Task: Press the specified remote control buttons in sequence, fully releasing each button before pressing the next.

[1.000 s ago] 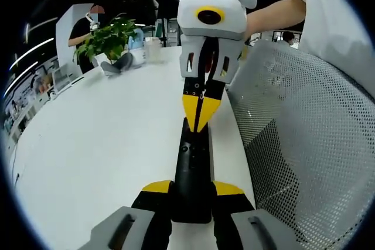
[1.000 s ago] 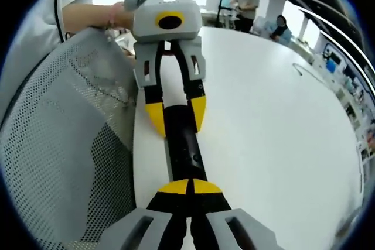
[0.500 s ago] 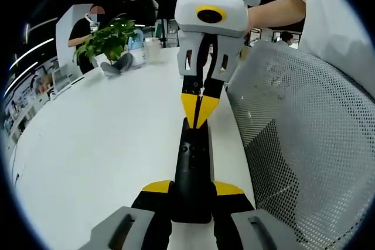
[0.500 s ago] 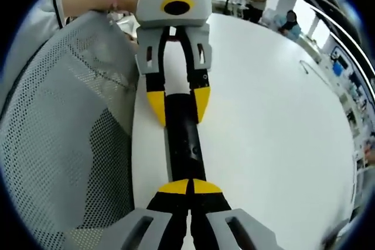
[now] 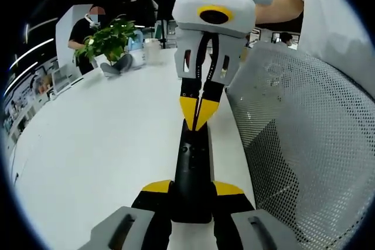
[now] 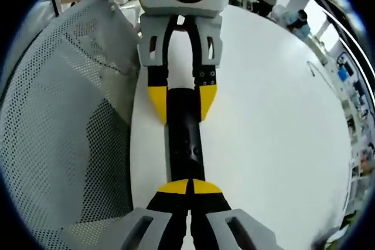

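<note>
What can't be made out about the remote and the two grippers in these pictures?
- Remote: button labels too small in both views; which button is targeted cannot be told.
- Left gripper jaws cover the remote's near end in the left gripper view.
- Right gripper: its closed tips hide whether they touch a button in the right gripper view.
- Remote's far end in the right gripper view: flanked by the left gripper's yellow tips.
</note>
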Motion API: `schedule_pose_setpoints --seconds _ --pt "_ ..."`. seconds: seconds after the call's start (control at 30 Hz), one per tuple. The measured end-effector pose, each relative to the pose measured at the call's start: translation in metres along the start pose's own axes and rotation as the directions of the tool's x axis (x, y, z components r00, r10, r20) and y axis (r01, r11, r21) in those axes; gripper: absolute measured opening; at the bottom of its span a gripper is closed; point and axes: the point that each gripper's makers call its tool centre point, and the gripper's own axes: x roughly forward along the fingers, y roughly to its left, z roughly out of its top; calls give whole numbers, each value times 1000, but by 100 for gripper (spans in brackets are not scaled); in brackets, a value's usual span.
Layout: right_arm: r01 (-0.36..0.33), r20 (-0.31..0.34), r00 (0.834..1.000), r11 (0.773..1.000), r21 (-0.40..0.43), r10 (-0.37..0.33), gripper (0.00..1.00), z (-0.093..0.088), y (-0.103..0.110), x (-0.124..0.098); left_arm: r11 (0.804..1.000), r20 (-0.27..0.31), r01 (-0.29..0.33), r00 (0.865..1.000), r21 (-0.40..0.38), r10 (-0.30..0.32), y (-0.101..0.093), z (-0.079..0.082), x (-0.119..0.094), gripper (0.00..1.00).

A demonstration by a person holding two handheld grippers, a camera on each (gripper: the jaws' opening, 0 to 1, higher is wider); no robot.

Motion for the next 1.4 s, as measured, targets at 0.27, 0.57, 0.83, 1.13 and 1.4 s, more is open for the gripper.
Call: schedule_pose_setpoints --seconds 0.27,0.57,0.83,1.13,1.4 --pt "18 113 993 993 120 -32 0 1 1 -3 1000 6 1 1000 -2 -1 0 0 0 25" --pt "11 137 990 995 103 -25 0 10 2 1 1000 7 0 1000 -2 0 0 0 0 25" --pt "7 86 996 1000 22 -9 0 11 2 3 1000 8 2 1000 -2 -2 0 1 0 25" --pt "4 112 994 998 57 -10 0 12 1 2 1000 13 5 1000 -4 -5 1 1 0 25" --pt "-13 155 988 995 98 -3 0 15 2 0 1000 18 4 1000 -6 -4 0 1 0 25"
